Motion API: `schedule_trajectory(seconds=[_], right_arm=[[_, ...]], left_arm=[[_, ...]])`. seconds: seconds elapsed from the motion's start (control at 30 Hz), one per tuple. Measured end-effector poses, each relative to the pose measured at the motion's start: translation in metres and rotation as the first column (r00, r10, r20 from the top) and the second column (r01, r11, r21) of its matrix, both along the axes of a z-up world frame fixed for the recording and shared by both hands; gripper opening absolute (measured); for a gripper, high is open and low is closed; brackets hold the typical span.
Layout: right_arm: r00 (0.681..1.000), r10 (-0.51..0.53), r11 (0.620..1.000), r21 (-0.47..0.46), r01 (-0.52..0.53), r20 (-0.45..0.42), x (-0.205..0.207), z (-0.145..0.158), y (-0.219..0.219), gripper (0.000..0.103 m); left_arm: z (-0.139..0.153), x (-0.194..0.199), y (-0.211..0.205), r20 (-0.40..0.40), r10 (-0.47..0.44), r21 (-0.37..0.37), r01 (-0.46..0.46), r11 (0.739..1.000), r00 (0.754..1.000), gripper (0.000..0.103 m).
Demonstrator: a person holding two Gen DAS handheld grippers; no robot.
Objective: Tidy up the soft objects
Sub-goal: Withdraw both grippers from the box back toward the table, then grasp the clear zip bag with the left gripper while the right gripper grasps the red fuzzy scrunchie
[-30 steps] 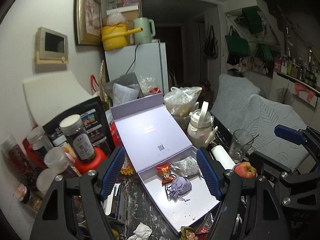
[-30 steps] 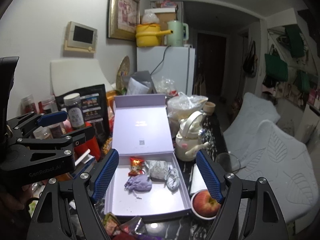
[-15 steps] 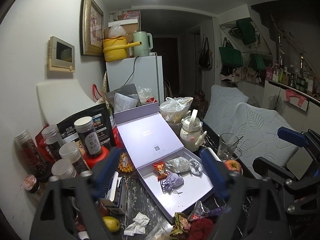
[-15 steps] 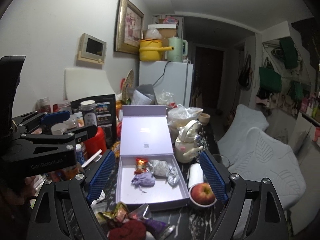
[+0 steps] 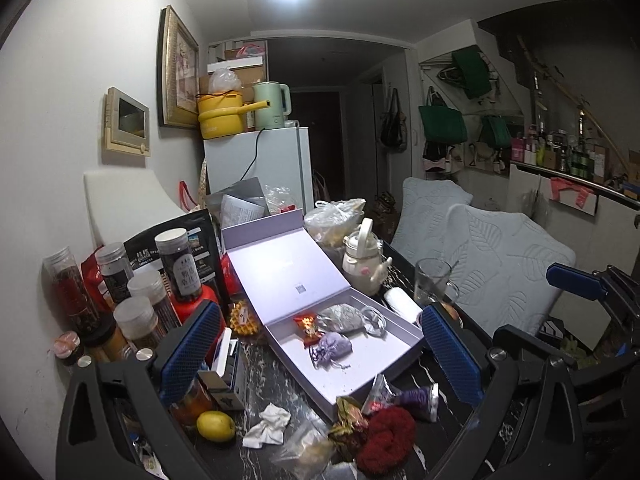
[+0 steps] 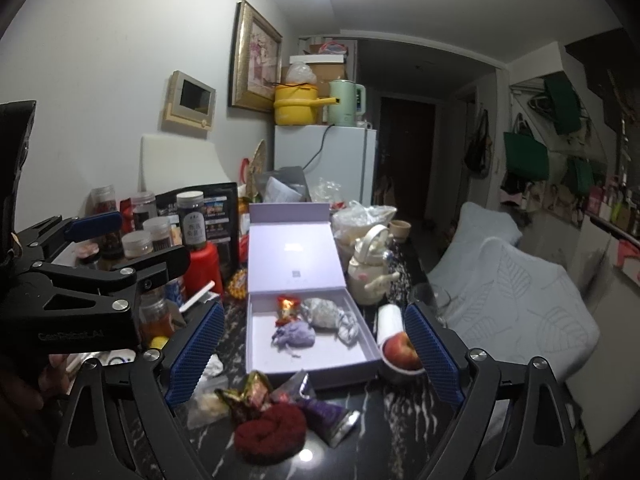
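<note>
An open lilac box [image 5: 400,344] lies on the dark marble table and holds a purple pouch [image 5: 332,346], a silver-grey pouch [image 5: 344,316] and a red packet [image 5: 306,322]. In front of the box lie a red fluffy piece [image 5: 386,432], crumpled wrappers and a purple sachet [image 5: 416,396]. My left gripper [image 5: 320,309] hangs above the near table, its jaws opening with nothing between the pads. My right gripper [image 6: 314,309] faces the same box [image 6: 256,336], jaws also opening and empty, above the red fluffy piece [image 6: 268,432]. The purple pouch [image 6: 296,334] sits mid-box.
Jars [image 5: 176,264] and a red can crowd the left side. A lemon [image 5: 216,426], a tissue [image 5: 268,426] and a small carton lie near the front. A teapot [image 6: 370,276], a glass [image 5: 434,284], a white roll [image 6: 390,320] and an apple [image 6: 400,350] stand to the right of the box.
Both grippers have drawn back from the box and their jaws have spread wider. The red fluffy piece, wrappers, lemon and tissue have come into view at the near edge.
</note>
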State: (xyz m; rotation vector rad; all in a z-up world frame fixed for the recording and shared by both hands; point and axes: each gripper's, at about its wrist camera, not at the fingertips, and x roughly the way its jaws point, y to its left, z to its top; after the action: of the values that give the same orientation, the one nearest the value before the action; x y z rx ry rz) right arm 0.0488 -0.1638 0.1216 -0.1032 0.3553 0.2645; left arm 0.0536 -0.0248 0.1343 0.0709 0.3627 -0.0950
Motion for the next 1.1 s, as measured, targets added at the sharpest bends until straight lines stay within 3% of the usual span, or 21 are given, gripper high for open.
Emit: schedule_trajectory(seconds=[0.47, 1.1], right_arm=[[0.998, -0.040, 0.999, 0.017, 0.041, -0.057, -0.034, -0.036, -0.009, 0.093], [0.982, -0.017, 0.997, 0.071, 0.031, -0.189, -0.030, -0.102, -0.011, 0.093]], left_arm=[[-0.039, -0.028, -0.003, -0.048, -0.072, 0.001, 0.072, 0.997, 0.996, 0.102], [-0.109, -0.025, 0.006, -0.204, -0.133, -0.047, 0.126, 0.991, 0.970, 0.102]])
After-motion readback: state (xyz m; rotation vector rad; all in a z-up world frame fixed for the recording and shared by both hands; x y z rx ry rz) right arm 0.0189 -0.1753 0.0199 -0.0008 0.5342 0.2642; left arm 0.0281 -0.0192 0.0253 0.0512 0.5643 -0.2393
